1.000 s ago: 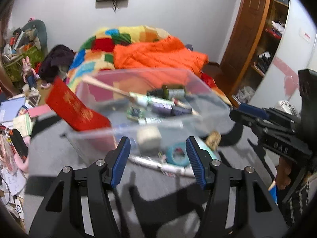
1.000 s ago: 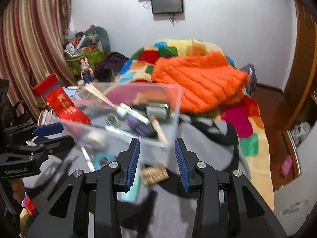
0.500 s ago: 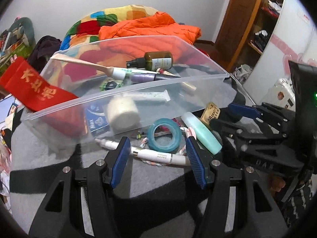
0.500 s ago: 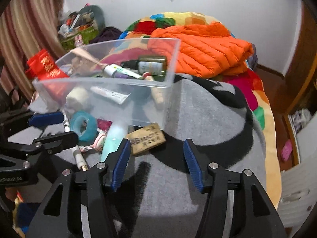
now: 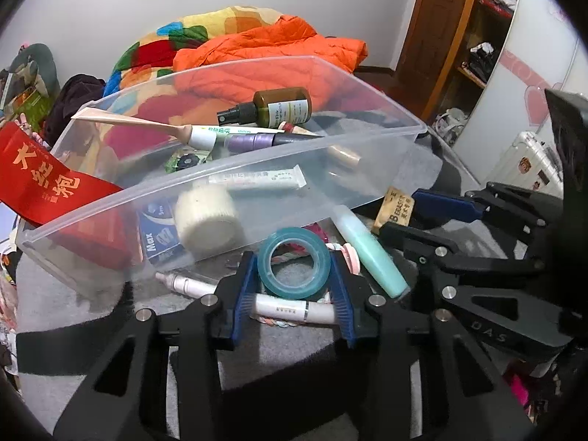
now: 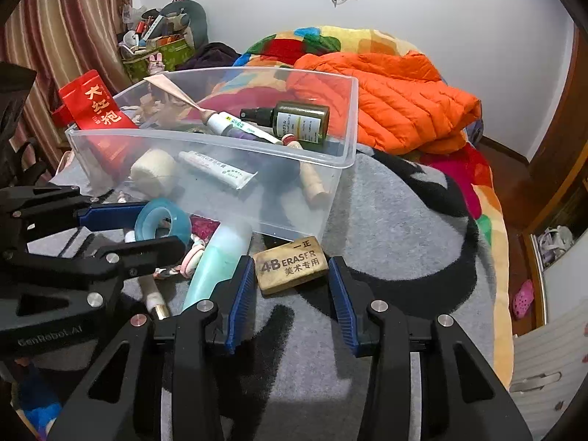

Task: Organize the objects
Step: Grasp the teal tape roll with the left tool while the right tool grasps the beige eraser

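Much of the clutter is only showing in part. The bin's cloudy front wall is blurring a cream roll (image 5: 205, 217) and a blue packet (image 5: 158, 231) inside the clear plastic bin (image 5: 110, 198). A pink and white cord (image 5: 275, 321) is peeking out from under a white pen (image 5: 283, 307), and something magenta behind the tape is too covered to make out. A red packet (image 5: 40, 180) is leaning over the bin's left end, with its lower half smeared by the plastic. The fisheye rim is cutting off all four corners of both views.

The left tool (image 5: 293, 257) is closing with the teal tape roll (image 5: 294, 237) between its blue pads, which look to be touching the roll's two sides. The roll is sitting just in front of the bin, on the pen. The right tool (image 6: 291, 261) is closing too, with the tan eraser (image 6: 292, 262) lying flat between its pads. The left pad is meeting the eraser's end while a sliver of gap is showing at the right pad. A mint tube (image 5: 367, 253) is lying between tape and eraser.

Everything is resting on a grey and black blanket (image 6: 386, 220) near its front edge. Beyond it, an orange jacket (image 6: 404, 103) is lying on a patchwork quilt (image 6: 330, 36). A striped curtain (image 6: 55, 36) is hanging at the left, and wooden shelving (image 5: 441, 36) is standing at the right.
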`<state>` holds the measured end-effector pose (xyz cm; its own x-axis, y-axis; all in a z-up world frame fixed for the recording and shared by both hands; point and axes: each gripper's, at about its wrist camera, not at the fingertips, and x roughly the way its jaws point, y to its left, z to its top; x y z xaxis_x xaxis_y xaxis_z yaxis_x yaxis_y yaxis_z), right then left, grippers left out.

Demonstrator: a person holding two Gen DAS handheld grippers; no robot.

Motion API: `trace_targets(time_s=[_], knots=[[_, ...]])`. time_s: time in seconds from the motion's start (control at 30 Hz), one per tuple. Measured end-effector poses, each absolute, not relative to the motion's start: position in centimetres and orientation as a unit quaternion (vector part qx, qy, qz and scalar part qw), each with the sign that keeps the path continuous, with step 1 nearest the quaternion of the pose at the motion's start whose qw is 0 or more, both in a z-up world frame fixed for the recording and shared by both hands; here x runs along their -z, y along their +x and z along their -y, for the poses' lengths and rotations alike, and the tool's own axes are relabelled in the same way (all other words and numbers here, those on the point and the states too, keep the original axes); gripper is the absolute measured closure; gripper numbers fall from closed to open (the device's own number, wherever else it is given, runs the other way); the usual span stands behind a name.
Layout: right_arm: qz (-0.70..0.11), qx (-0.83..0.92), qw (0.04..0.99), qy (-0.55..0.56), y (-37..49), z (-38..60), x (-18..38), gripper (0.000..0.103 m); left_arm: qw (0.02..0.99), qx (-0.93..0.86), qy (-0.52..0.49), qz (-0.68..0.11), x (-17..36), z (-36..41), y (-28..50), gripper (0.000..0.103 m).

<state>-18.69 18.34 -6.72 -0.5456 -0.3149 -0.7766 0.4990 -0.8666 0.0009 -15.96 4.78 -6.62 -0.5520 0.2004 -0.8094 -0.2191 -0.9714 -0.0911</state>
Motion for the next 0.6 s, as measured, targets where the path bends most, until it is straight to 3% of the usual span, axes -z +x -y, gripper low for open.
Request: trace_targets(time_s=[0.6], knots=[[-0.022, 0.895, 0.245, 0.373, -16.7, -21.7, 1.9, 0.065, 0.117, -0.91, -0.394, 0.052, 1.4, -1.5, -12.6, 0.064]])
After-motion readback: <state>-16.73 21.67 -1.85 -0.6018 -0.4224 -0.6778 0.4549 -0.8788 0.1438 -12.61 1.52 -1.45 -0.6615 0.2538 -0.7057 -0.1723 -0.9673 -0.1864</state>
